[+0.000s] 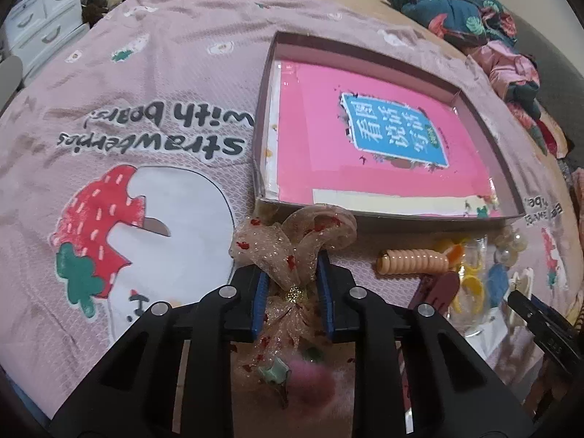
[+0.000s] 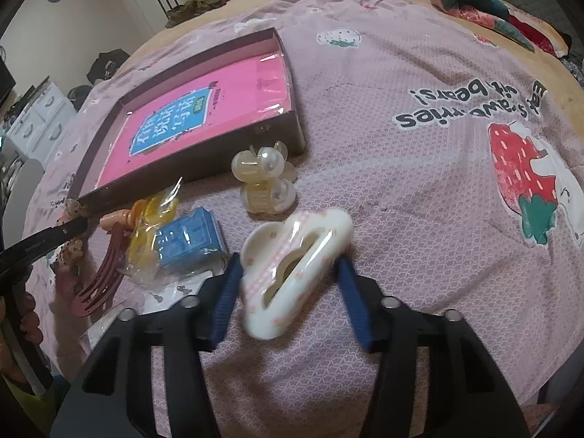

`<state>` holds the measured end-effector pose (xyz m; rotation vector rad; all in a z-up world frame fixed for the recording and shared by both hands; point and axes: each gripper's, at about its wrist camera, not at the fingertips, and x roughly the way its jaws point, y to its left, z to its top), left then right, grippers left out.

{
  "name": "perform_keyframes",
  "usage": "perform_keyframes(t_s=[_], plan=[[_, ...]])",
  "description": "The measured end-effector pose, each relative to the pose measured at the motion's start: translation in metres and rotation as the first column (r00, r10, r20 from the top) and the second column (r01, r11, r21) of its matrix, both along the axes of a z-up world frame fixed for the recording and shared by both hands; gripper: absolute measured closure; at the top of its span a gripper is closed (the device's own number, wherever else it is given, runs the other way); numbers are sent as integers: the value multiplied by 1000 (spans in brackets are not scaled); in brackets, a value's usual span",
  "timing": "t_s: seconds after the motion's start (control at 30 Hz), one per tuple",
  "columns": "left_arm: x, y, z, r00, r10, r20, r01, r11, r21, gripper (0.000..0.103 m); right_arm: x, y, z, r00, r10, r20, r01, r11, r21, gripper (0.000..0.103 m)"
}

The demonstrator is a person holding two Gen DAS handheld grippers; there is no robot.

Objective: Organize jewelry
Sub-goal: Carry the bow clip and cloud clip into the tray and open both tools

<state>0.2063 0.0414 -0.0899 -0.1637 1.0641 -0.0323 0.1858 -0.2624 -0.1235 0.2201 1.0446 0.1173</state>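
My left gripper (image 1: 292,277) is shut on a sheer beige ribbon bow (image 1: 303,241) with red flecks, held just in front of the near wall of the shallow box (image 1: 261,138), which has a pink book inside. My right gripper (image 2: 288,273) is open, its blue pads either side of a white cloud-shaped hair claw (image 2: 295,270) lying on the pink blanket; whether they touch it is unclear. A pearl claw clip (image 2: 264,182), a blue clip (image 2: 189,241), a yellow clip in plastic wrap (image 2: 149,230) and a dark red comb clip (image 2: 98,277) lie left of it.
A peach ribbed clip (image 1: 412,261) lies by the box's front wall. The box also shows in the right wrist view (image 2: 288,124). Bundled bedding (image 1: 463,3) sits at the far right. White drawers (image 1: 40,22) stand at the far left off the bed.
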Motion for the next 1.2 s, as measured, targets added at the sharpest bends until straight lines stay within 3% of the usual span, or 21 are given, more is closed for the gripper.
perform_keyframes(t_s=[0.07,0.37,0.6,0.9,1.2], plan=[[-3,2,8,1000,1,21,-1,1000,-2,88,-3,-1,1,1000,12,13,-12,1000,-2,61],[-9,11,42,996,16,90,-16,1000,2,88,-23,-19,18,996,32,82,-31,999,-13,62],[-10,12,64,991,13,132,-14,1000,9,88,-25,-36,58,981,54,186,-46,998,-46,62],[16,4,91,983,5,184,-9,1000,19,88,25,-23,108,939,200,281,-184,979,-82,62],[60,-16,80,985,-25,169,19,999,38,88,88,17,109,915,302,267,-287,953,-94,62]])
